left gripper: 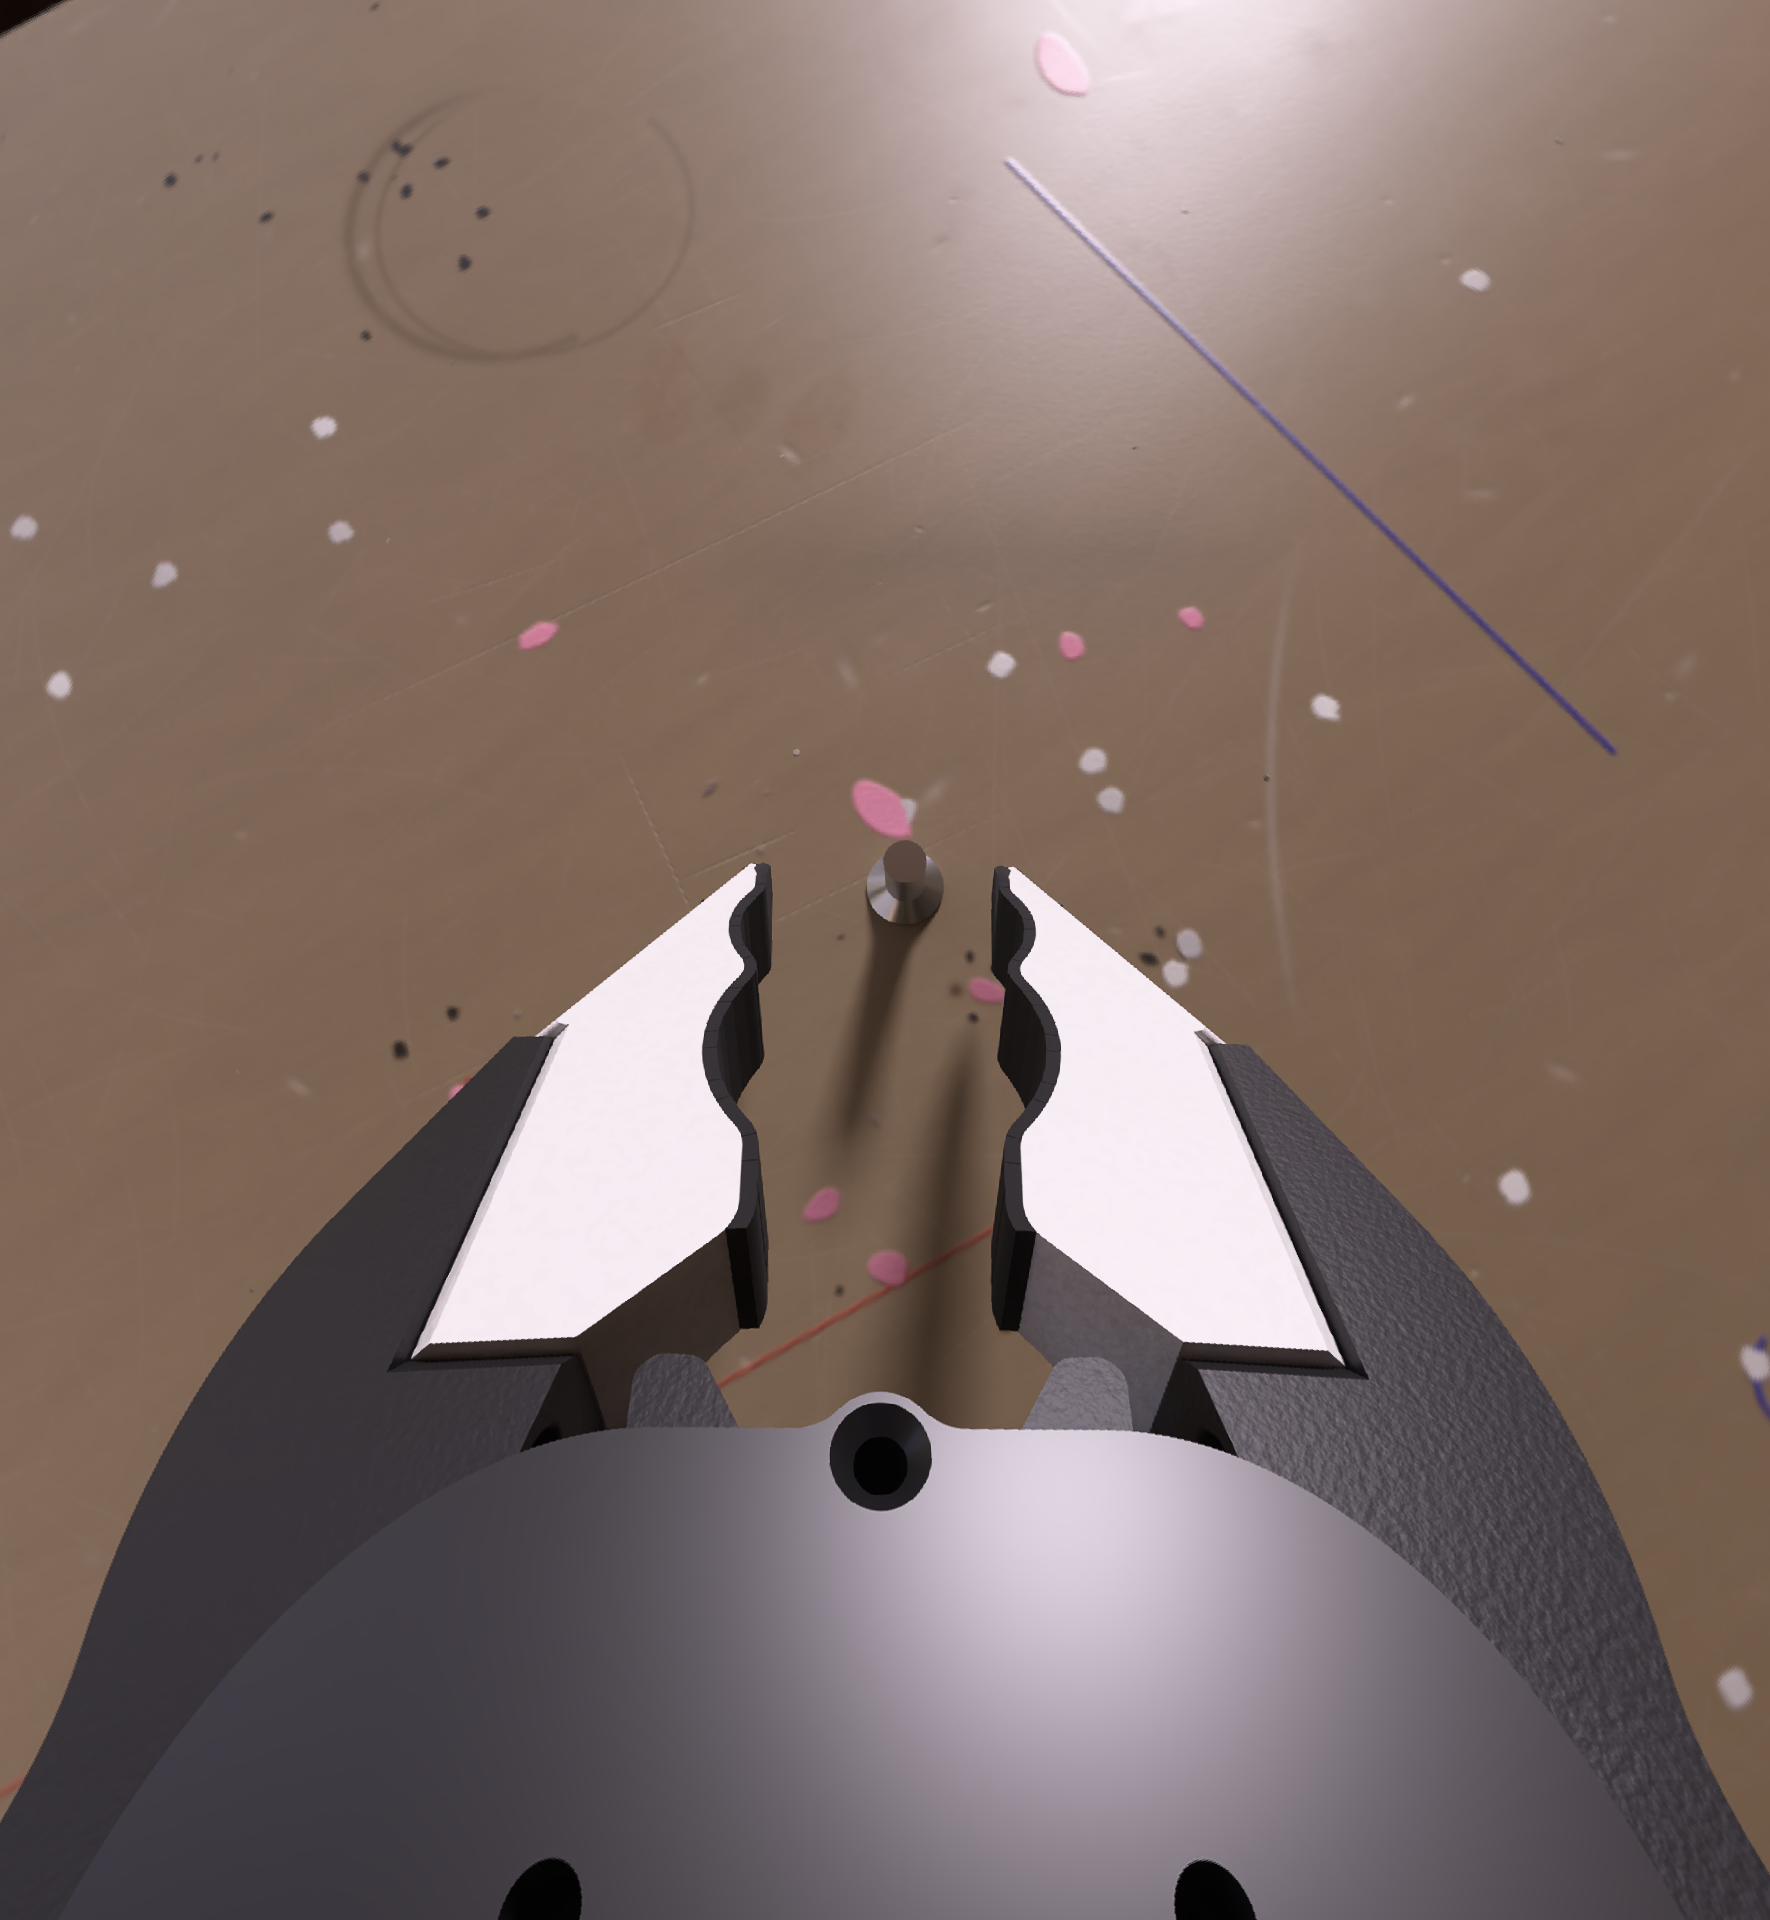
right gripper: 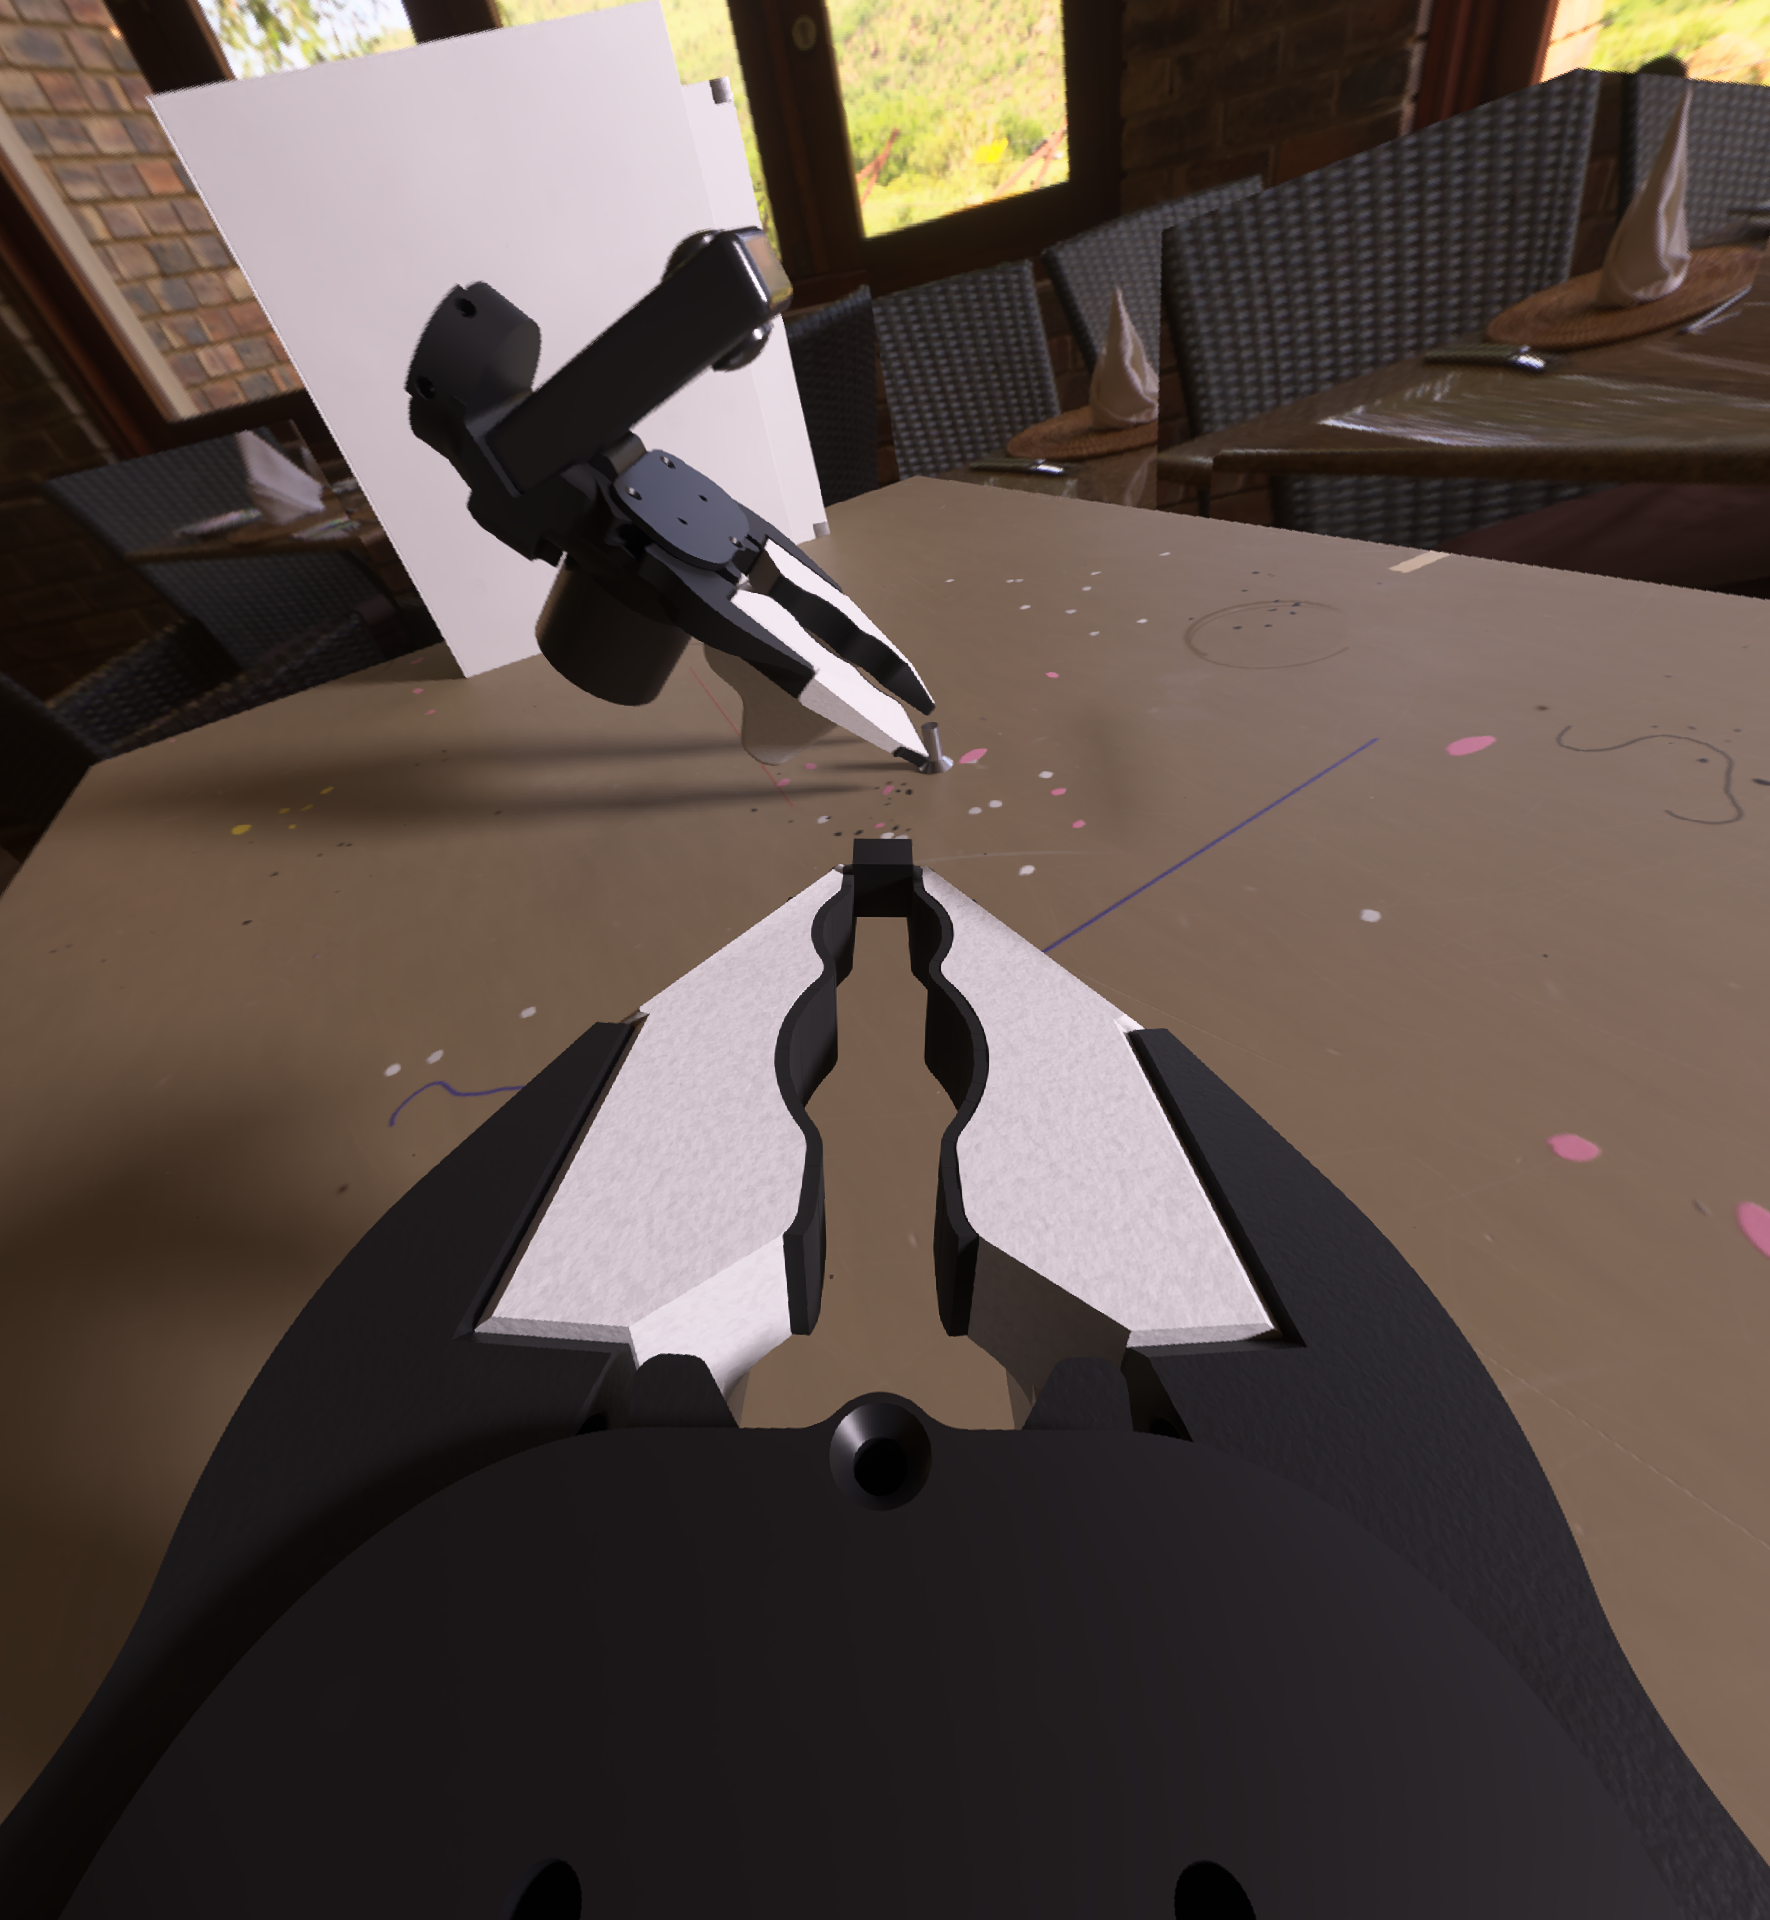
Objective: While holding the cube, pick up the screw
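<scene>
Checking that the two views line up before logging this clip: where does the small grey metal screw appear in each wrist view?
Left wrist view: the small grey metal screw stands head-down on the tan table, centred just beyond the open left hand-held gripper.
Right wrist view: the screw sits upper centre, at the far gripper's fingertips.
Shared landmark: the thin blue line, right of the screw in both.

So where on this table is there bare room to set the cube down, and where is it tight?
Open tabletop lies right of the right gripper, which holds the cube, out past the blue line. It is crowded ahead, where the open left gripper straddles the screw, near the white board.
</scene>
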Tool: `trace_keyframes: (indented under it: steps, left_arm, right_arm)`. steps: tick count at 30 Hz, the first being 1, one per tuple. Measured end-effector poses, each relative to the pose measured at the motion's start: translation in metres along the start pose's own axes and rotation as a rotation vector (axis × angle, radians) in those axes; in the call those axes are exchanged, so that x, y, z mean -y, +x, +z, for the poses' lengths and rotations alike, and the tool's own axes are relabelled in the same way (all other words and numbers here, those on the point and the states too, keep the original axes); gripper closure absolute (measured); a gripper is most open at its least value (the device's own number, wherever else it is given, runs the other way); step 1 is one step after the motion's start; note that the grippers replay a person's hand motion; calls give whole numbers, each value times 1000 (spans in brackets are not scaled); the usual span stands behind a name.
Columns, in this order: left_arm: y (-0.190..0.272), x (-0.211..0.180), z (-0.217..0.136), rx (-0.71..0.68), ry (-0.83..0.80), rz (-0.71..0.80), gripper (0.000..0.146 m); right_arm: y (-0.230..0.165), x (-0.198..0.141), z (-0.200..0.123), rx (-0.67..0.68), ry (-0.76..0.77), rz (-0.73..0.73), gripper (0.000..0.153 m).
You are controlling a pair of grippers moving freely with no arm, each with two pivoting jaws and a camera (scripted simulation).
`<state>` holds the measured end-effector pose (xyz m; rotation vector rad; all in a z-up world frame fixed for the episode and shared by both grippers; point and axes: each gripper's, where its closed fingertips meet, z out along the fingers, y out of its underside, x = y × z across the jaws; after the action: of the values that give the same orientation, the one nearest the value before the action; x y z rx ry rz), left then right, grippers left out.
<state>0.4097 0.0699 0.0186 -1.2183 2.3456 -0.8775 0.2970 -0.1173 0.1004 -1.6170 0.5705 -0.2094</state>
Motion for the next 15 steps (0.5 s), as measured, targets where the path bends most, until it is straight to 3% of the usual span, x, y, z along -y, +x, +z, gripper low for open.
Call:
trace_keyframes:
  steps: [7,11,15]
  left_arm:
    - [-3,-1,11,29,-41,-59,106]
    - [0,0,12,19,-67,-37,115]
    - [-2,-1,8,82,-78,20,111]
  right_arm:
    - [-3,2,1,45,7,36,144]
    - [-4,1,2,62,4,49,144]
    - [-5,1,3,67,-3,45,144]
